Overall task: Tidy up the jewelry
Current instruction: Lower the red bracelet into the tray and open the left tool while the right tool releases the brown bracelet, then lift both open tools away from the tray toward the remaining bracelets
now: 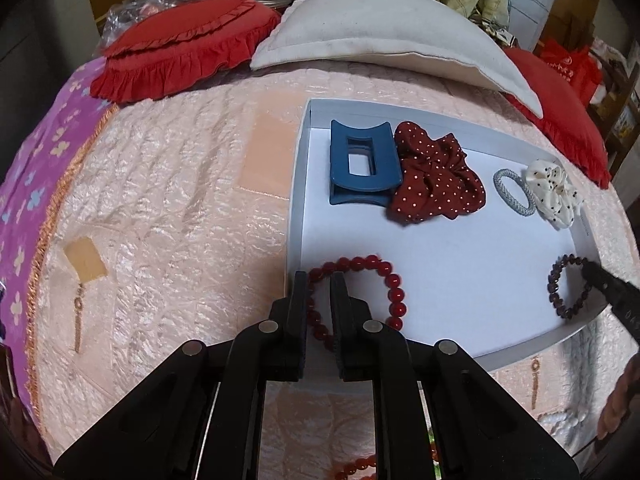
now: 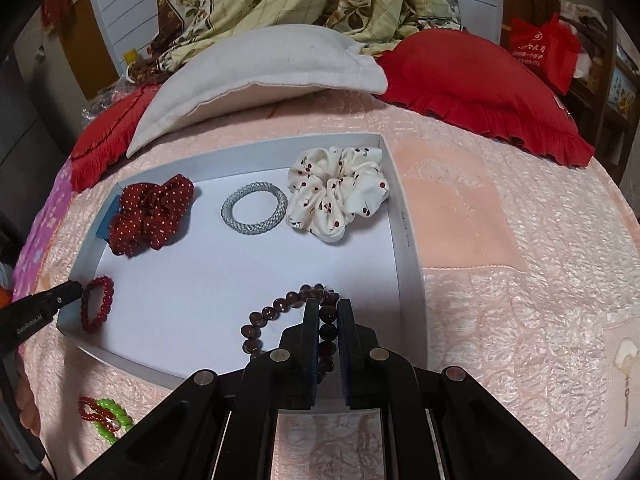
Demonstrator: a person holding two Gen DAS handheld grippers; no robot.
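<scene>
A white shallow box [image 1: 298,184] [image 2: 408,240] lies on the pink bedspread. My left gripper [image 1: 319,280] is shut on a red bead bracelet [image 1: 384,276] at the box's near left corner; the bracelet also shows in the right wrist view [image 2: 96,302]. My right gripper [image 2: 328,308] is shut on a dark brown bead bracelet [image 2: 264,316] near the box's right wall; the bracelet also shows in the left wrist view [image 1: 560,284]. Inside lie a blue claw clip [image 1: 362,164], a dark red dotted scrunchie [image 1: 436,172] [image 2: 154,212], a grey ring [image 1: 514,192] [image 2: 254,208] and a white scrunchie [image 1: 554,192] [image 2: 340,190].
More bracelets, red and green [image 2: 104,416], lie on the bedspread in front of the box. Gold earrings lie to the left [image 1: 78,320] and right [image 2: 626,388]. Red frilled cushions [image 1: 180,44] [image 2: 480,80] and a white pillow [image 1: 380,36] [image 2: 260,76] sit behind the box.
</scene>
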